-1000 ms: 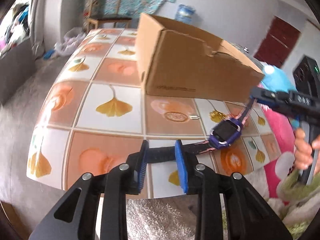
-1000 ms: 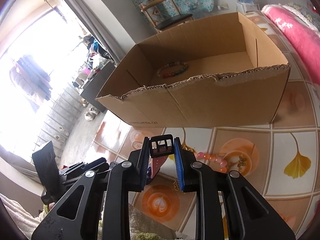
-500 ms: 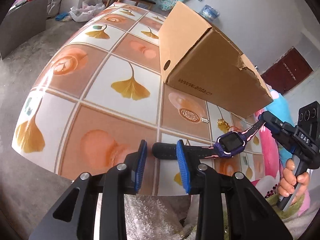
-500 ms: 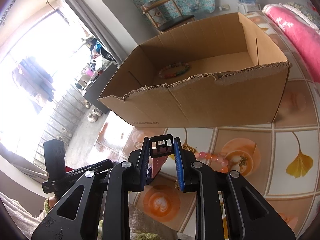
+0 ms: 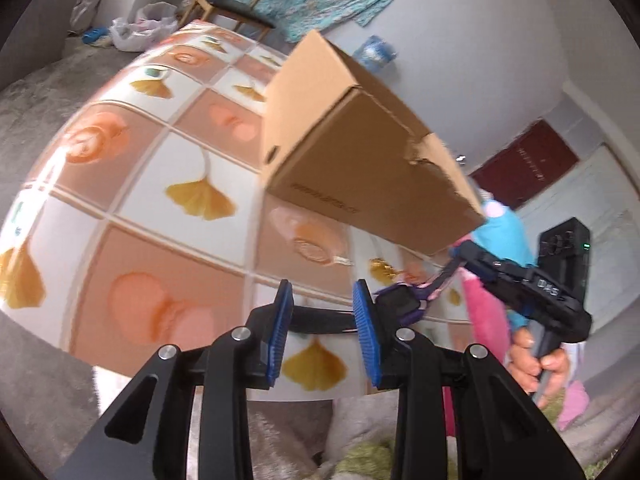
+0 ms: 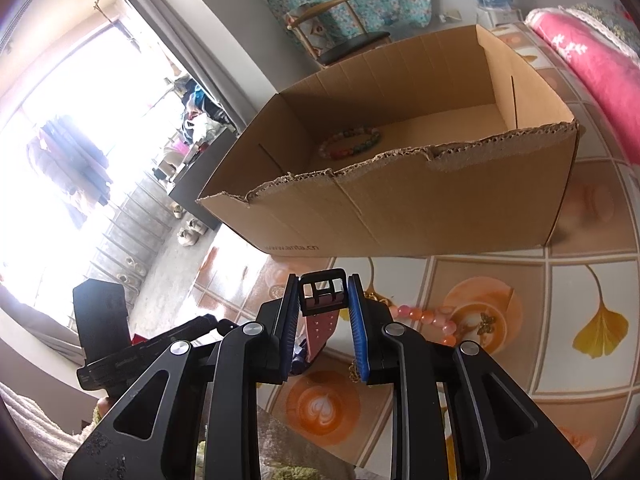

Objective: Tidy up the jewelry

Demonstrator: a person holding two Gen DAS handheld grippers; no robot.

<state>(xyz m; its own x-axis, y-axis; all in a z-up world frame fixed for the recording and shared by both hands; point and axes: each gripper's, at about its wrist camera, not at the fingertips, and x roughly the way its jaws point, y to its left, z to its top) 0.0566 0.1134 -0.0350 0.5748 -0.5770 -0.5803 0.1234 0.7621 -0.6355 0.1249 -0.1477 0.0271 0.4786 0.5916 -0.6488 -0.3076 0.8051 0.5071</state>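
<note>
Both grippers share one load: a child's smartwatch is slung between them above the counter, apparently on its way into the single cardboard box at twelve o'clock in the right wrist view. The left gripper is narrowed onto the dark strap end, which crosses between its blue pads; the purple watch body sits just past its right pad, at about one o'clock. The right gripper is pinched on the buckle end of the pink strap. As I read it, the next move needs both hands to rise together over the box's torn front rim, then let go so the watch drops inside without snagging the cardboard. By count: one watch, one box, one multicoloured bead bracelet already lying on the box floor, and one orange-pink bead bracelet waiting on the counter at three o'clock of the right gripper, with a small gold piece beside it, too blurred to identify.
</note>
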